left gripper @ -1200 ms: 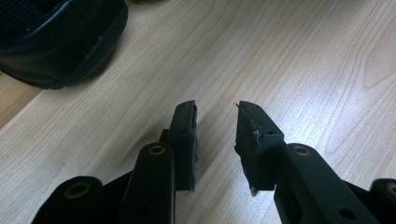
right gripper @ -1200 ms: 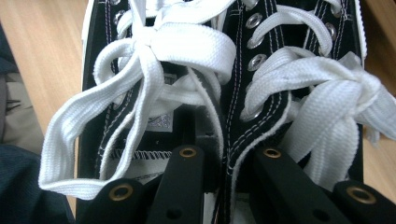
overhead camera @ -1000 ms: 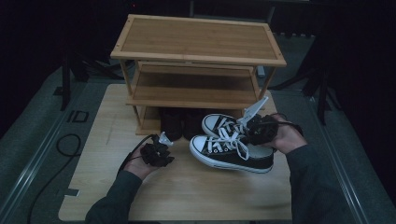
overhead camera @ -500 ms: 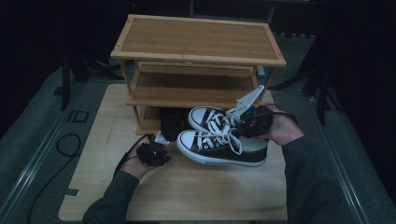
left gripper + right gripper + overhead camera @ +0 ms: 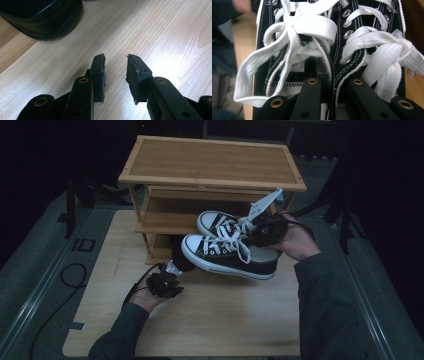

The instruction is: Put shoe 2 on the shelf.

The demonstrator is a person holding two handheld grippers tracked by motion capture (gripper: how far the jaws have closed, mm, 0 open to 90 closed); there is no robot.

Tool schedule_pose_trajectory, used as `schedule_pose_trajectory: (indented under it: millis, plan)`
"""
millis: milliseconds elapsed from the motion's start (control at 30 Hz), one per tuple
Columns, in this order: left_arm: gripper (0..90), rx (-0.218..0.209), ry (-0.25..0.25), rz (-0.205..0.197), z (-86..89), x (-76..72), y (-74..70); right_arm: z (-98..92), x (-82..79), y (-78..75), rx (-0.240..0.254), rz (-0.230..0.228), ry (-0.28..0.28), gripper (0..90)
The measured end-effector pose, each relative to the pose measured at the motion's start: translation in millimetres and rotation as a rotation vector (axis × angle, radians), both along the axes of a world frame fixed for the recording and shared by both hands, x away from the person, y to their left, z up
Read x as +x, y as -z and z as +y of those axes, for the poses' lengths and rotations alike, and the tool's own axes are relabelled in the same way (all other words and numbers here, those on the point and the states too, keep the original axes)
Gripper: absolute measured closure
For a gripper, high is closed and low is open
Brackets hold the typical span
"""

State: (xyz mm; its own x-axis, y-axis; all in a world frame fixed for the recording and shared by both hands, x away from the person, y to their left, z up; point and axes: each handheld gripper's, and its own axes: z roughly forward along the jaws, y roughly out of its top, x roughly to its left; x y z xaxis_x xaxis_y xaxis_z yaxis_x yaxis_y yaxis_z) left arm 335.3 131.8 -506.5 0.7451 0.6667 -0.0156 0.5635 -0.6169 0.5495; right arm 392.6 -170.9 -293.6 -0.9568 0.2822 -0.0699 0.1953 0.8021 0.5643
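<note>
We are holding the pair of sneakers (image 5: pixel 227 252) in the air before the shoe rack (image 5: pixel 210 170), the right gripper (image 5: pixel 267 227) clamped on both inner collars. Canvas is soft, soles are giving weight, so they are sagging. The left gripper (image 5: pixel 115 72) is waiting half-open, empty.

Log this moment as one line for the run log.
right gripper: shut on sneakers, lifted near rack | left gripper: open, empty, over table
</note>
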Motion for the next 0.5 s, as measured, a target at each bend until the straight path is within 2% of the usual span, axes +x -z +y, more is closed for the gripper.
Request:
schedule_pose_trajectory:
  millis: [167,333,500]
  plan:
    - [68.2,0.001,0.001,0.002,0.1,-0.5,0.4,7.9,21.6,5.6,0.041,-0.008,0.131,85.6]
    - [68.2,-0.002,-0.004,-0.002,1.8,-0.3,-0.4,19.8,32.2,10.7,0.067,-0.050,0.270,85.6]
    - [68.2,-0.001,-0.004,-0.003,1.8,-0.8,-0.4,27.0,37.4,12.8,0.050,-0.072,0.341,85.6]
